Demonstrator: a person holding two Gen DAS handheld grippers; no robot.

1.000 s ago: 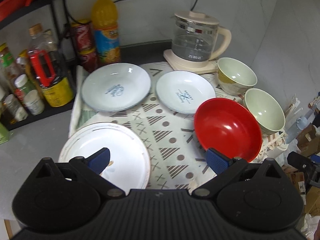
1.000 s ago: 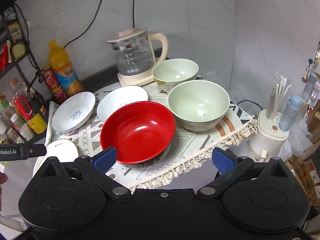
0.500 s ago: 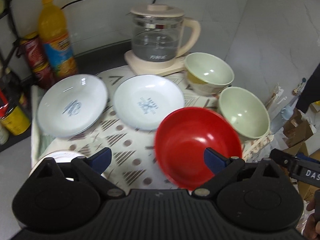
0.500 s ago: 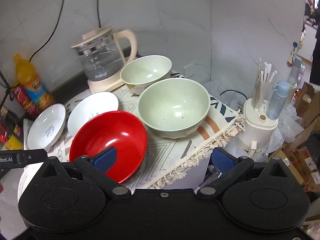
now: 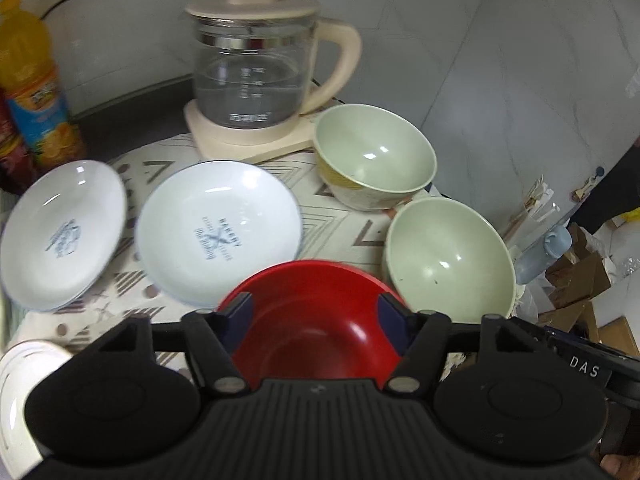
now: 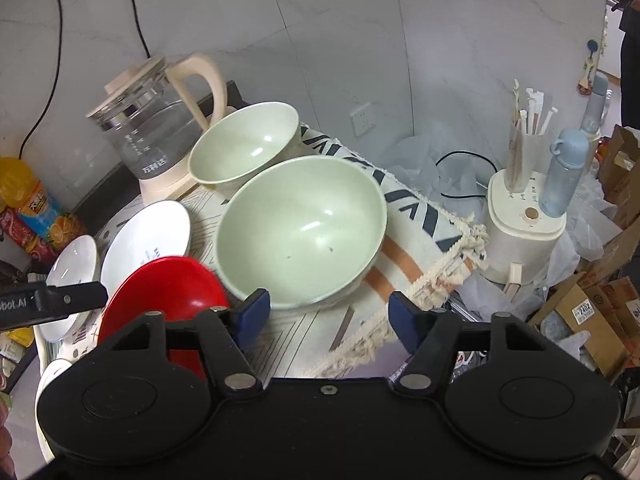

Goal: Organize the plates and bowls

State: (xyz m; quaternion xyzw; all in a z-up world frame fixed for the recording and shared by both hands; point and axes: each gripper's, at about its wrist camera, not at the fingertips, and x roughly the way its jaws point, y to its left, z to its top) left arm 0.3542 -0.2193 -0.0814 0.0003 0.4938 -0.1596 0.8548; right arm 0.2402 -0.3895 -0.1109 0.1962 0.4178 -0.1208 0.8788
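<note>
A red bowl (image 5: 320, 340) sits at the front of the patterned cloth (image 5: 340, 232). My left gripper (image 5: 314, 312) hovers over it, its jaws closing, with the bowl's hollow showing between the blue pads (image 5: 238, 312); I see no pad pressing on the rim. My right gripper (image 6: 329, 312) hangs at the near rim of the large pale green bowl (image 6: 300, 232), its jaws closing with nothing between them. A smaller green bowl (image 6: 244, 144) stands behind. Two white dishes (image 5: 218, 232) (image 5: 60, 232) lie to the left, and a flat white plate (image 5: 16, 380) lies at the lower left.
A glass kettle (image 5: 252, 76) on a cream base stands at the back, with an orange drink bottle (image 5: 32, 80) to its left. Off the cloth's fringed right edge (image 6: 440, 272) are a white holder (image 6: 524, 224) with straws, a blue bottle (image 6: 564, 172) and cardboard boxes (image 6: 600, 320).
Both grippers moved rightward and closer to the table. The left went from the flat white plate to the red bowl, the right from the red bowl to the large green bowl. Both jaws narrowed.
</note>
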